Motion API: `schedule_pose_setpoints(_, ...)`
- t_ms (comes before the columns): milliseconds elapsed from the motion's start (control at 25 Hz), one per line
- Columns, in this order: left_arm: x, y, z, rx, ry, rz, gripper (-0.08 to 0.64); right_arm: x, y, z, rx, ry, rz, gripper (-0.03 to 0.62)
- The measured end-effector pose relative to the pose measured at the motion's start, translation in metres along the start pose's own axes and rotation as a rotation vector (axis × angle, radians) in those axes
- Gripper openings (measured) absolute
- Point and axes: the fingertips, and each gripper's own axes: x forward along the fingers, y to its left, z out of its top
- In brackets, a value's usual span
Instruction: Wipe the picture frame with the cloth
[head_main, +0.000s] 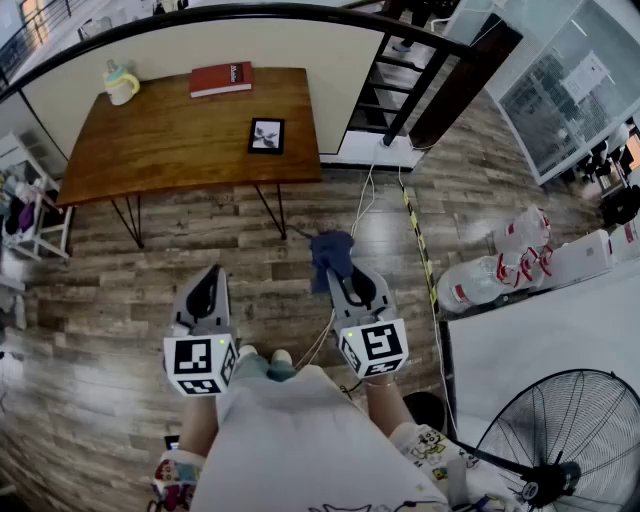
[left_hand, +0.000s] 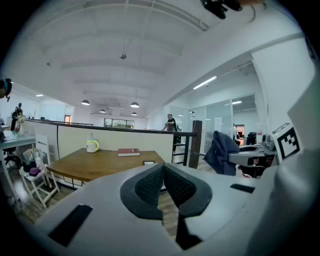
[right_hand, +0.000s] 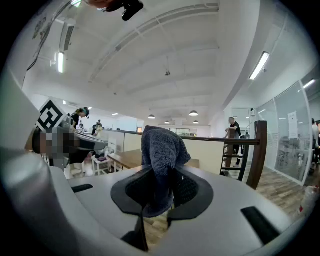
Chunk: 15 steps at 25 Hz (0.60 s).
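Down by the person's waist, the right gripper (right_hand: 161, 195) is clamped on the blue cloth (right_hand: 162, 150), bunched up ready for wiping, while the left gripper (left_hand: 163, 190) is closed on nothing, probably kept free to steady things. Further out across the wood-plank floor (head_main: 400, 250), the picture frame (head_main: 266, 135) lies flat on the brown table (head_main: 150, 150), well apart from both, near 1 red book (head_main: 221, 79)

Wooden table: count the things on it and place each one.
3: a cup at the far left corner, a red book along the far edge, a picture frame near the right end. Nothing looks hidden.
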Motion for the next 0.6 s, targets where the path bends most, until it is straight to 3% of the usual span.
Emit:
schedule_pose_setpoints(400,0.012,-0.004,-0.003,-0.029,0.002,0.014,0.011,-0.002,-0.023,-0.002,0.019,0.01,-0.017,0.069)
schedule_pose_setpoints(520,0.022,0.001,-0.003,-0.034,0.007,0.006,0.117,0.008,-0.026,-0.004,0.028,0.008,-0.013,0.069)
schedule_pose_setpoints(600,0.031,0.007,-0.003,-0.035,0.011,0.003,0.128,0.018,-0.028,-0.004,0.033,0.014,-0.016,0.069)
